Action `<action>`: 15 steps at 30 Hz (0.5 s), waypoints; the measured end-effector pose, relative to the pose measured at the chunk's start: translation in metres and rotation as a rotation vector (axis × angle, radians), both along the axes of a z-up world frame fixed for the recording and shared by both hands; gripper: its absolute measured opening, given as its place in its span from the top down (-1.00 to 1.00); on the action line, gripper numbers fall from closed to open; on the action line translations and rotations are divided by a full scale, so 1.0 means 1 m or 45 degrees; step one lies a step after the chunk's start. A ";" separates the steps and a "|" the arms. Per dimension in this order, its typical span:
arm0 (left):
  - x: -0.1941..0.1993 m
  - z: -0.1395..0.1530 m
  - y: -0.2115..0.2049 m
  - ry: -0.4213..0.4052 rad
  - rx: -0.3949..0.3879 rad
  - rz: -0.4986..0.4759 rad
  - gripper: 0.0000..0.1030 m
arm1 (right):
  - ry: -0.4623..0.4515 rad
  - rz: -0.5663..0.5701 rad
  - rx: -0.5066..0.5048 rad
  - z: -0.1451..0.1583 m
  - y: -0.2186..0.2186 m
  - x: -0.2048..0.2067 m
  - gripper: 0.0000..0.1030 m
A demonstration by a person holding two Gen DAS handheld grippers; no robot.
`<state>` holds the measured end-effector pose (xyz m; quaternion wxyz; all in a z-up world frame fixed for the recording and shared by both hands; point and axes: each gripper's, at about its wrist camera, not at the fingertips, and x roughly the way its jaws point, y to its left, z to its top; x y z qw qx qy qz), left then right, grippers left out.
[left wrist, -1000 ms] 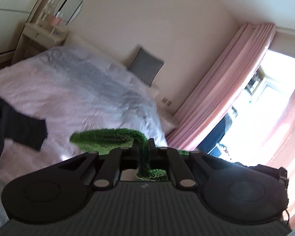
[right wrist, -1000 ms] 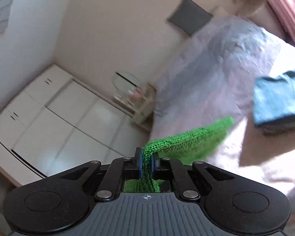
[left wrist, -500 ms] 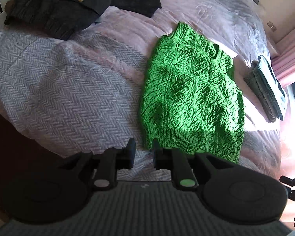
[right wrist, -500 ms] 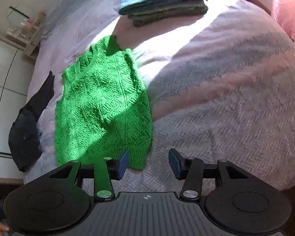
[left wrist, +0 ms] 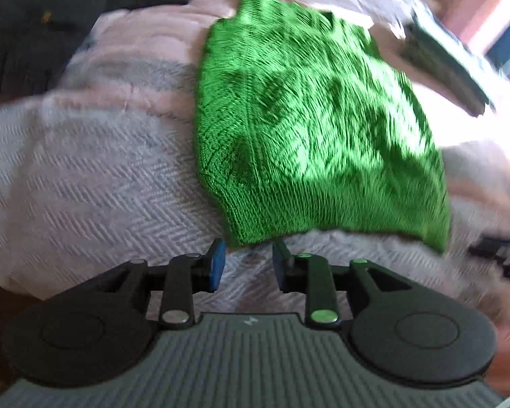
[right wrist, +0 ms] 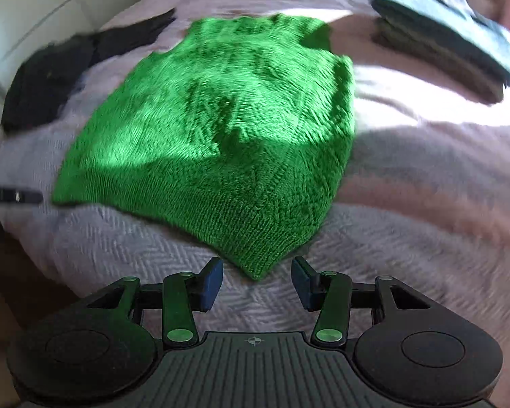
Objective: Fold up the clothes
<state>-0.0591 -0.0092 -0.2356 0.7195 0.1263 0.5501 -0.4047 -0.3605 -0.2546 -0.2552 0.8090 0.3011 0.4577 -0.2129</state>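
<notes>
Left gripper (left wrist: 248, 258) sits low in its frame, jaws apart, holding nothing. Right gripper (right wrist: 256, 277) likewise, jaws spread wider.

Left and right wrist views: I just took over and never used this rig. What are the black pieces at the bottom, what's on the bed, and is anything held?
Each picture comes from a camera on a hand-held gripper, looking forward along its two fingers. The black pieces are those fingers. The left hand-held gripper and the right hand-held gripper are both open and hold nothing. A green knit sweater lies spread flat on the bed, its hem corners just ahead of the fingertips. A dark garment lies to the left and a stack of folded clothes to the right.
</notes>
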 end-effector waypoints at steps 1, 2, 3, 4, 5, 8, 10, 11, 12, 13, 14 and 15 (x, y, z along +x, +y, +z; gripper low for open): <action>0.008 -0.003 0.005 0.052 -0.042 0.070 0.39 | -0.046 -0.105 0.093 -0.008 -0.012 -0.008 0.06; 0.014 -0.005 0.008 0.092 -0.076 0.122 0.38 | -0.093 -0.197 0.175 -0.016 -0.021 -0.017 0.06; 0.020 -0.010 0.011 0.132 -0.115 0.169 0.36 | -0.139 -0.287 0.257 -0.023 -0.031 -0.026 0.06; 0.027 -0.016 0.015 0.174 -0.155 0.216 0.34 | -0.192 -0.358 0.330 -0.032 -0.039 -0.033 0.06; 0.032 -0.023 0.018 0.218 -0.186 0.263 0.30 | -0.235 -0.410 0.389 -0.041 -0.044 -0.039 0.06; 0.045 -0.041 0.025 0.324 -0.275 0.396 0.30 | -0.325 -0.524 0.545 -0.067 -0.056 -0.048 0.06; 0.046 -0.059 0.026 0.440 -0.337 0.463 0.30 | -0.356 -0.581 0.631 -0.085 -0.062 -0.049 0.07; 0.047 -0.068 0.027 0.499 -0.367 0.496 0.32 | -0.383 -0.617 0.664 -0.091 -0.063 -0.050 0.07; 0.048 -0.077 0.028 0.559 -0.397 0.528 0.42 | -0.416 -0.650 0.700 -0.096 -0.063 -0.051 0.07; 0.047 -0.086 0.025 0.626 -0.413 0.554 0.48 | -0.433 -0.675 0.731 -0.100 -0.064 -0.051 0.37; 0.046 -0.090 0.023 0.653 -0.410 0.563 0.78 | -0.422 -0.683 0.761 -0.100 -0.063 -0.051 0.78; 0.045 -0.091 0.020 0.656 -0.406 0.550 0.91 | -0.411 -0.691 0.787 -0.100 -0.063 -0.051 0.91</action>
